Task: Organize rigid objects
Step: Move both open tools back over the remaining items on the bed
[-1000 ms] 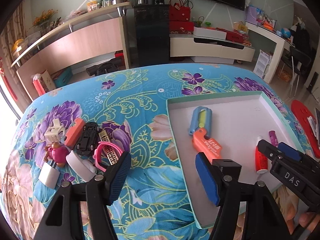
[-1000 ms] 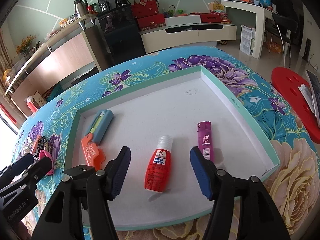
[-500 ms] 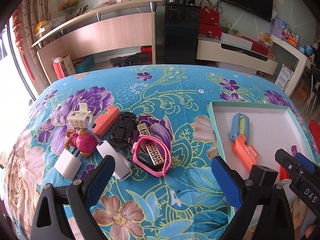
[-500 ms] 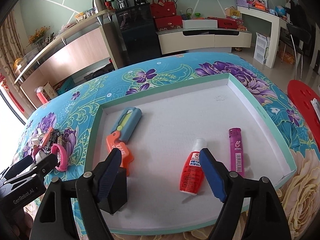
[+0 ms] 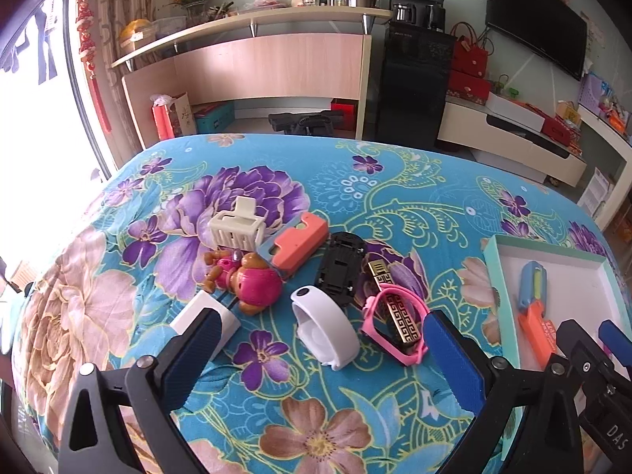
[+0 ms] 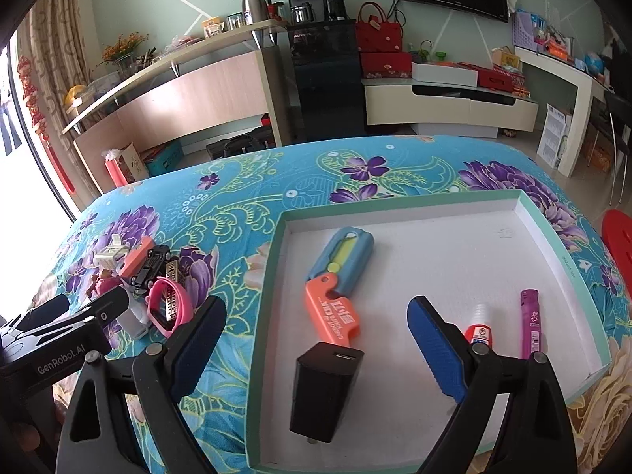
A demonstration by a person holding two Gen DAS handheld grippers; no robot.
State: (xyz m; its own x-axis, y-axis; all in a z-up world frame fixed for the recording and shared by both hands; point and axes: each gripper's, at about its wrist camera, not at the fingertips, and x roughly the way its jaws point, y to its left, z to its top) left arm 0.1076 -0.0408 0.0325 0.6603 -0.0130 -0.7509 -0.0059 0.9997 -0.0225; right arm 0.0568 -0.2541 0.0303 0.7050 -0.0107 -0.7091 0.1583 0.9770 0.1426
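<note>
A teal-rimmed white tray [image 6: 561,252] holds a blue-and-orange folding tool [image 6: 335,276], a black charger block [image 6: 326,387], a red glue bottle [image 6: 478,330] and a purple lighter [image 6: 531,324]. My right gripper [image 6: 316,339] is open above the charger. My left gripper [image 5: 320,359] is open over a pile on the cloth: white band [image 5: 324,326], pink band [image 5: 397,324], black toy car [image 5: 341,266], orange case [image 5: 300,245], pink bear [image 5: 245,278], white clip [image 5: 237,227], white block [image 5: 205,318].
The table has a blue floral cloth [image 5: 355,189]. The tray's left rim [image 5: 495,272] shows at the right of the left wrist view. The left gripper body [image 6: 59,339] shows at the right wrist view's left edge. Shelves and cabinets stand behind.
My left gripper has swung left from the tray to over the pile. My right gripper has shifted left in the tray, and the black charger block now lies between its fingers.
</note>
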